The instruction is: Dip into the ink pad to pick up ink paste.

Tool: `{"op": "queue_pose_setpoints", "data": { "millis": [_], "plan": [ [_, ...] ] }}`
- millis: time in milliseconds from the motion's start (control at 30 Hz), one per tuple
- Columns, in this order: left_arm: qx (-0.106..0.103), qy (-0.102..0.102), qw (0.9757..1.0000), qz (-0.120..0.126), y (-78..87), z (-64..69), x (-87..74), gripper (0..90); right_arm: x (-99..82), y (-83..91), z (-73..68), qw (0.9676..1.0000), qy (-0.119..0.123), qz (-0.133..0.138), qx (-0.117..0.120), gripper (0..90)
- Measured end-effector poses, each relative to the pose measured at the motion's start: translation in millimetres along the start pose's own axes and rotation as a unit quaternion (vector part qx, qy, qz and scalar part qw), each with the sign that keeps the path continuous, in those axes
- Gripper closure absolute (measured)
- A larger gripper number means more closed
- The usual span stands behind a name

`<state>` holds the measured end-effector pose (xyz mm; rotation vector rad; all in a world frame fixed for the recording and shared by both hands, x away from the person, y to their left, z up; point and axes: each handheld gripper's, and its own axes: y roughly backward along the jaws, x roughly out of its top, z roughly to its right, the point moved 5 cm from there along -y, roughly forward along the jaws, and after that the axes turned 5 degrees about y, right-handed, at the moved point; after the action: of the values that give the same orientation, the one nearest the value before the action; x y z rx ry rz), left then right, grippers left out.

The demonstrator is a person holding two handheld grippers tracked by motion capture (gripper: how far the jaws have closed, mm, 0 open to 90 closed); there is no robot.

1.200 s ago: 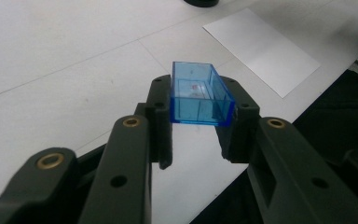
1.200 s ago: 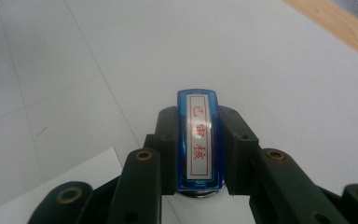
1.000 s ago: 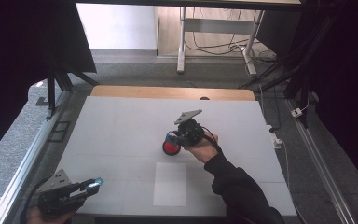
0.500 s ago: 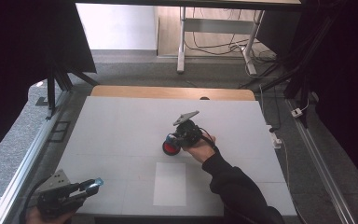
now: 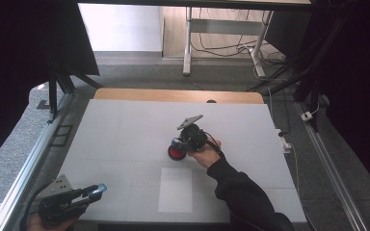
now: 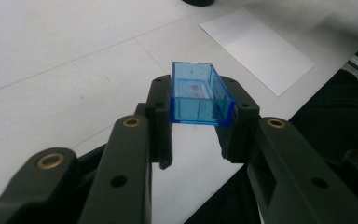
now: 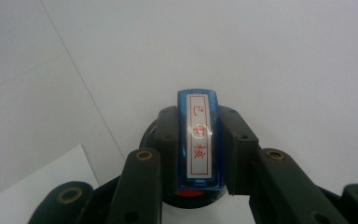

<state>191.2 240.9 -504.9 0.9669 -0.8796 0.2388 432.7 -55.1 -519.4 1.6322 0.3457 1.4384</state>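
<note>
My left gripper (image 5: 95,192) rests low near the table's front left corner, shut on a clear blue plastic cap (image 6: 196,91) held across its jaws (image 5: 100,187). Near the table's middle, my right gripper (image 5: 178,144) points down, shut on a blue stamp (image 7: 199,140) with a white label bearing red characters. The stamp sits over a round black ink pad with a red centre (image 5: 175,153), whose rim shows just under the stamp (image 7: 189,195).
A white sheet of paper (image 5: 175,189) lies flat between the two grippers, also seen in the left gripper view (image 6: 261,46). The white table (image 5: 125,125) has a wooden strip (image 5: 173,95) along its far edge. Metal rails flank both sides.
</note>
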Motion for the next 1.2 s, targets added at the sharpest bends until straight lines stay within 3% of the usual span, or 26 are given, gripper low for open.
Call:
{"op": "queue_pose_setpoints", "data": {
  "millis": [167, 300, 533, 833, 933, 1200],
  "plan": [
    [0.0, -0.001, 1.0, -0.001, -0.1, 0.1, 0.0, 68.4, 2.6, -0.9, -7.8, 0.9989, 0.037, -0.015, -0.025, 71.9],
    [0.001, -0.001, 1.0, -0.002, -0.2, 0.1, 0.0, 68.4, 3.6, -1.4, -10.6, 0.9982, 0.045, -0.02, -0.033, 72.0],
    [-0.002, 0.001, 1.0, -0.002, -0.2, -0.1, -0.1, 68.4, 1.0, -1.1, -2.9, 1.0, 0.001, -0.003, -0.007, 72.0],
    [-0.003, 0.005, 1.0, -0.003, -0.4, -0.9, -0.1, 68.4, -2.1, -1.3, 6.7, 0.9989, -0.039, 0.01, 0.022, 72.0],
    [-0.003, 0.006, 1.0, -0.003, -0.4, -1.0, -0.2, 68.3, -1.2, -1.6, 5.7, 0.9992, -0.034, 0.007, 0.018, 72.0],
    [-0.002, 0.005, 1.0, -0.003, -0.2, -0.9, -0.3, 68.4, 2.3, -1.9, -5.7, 0.9997, 0.012, -0.009, -0.02, 71.9]
  ]
}}
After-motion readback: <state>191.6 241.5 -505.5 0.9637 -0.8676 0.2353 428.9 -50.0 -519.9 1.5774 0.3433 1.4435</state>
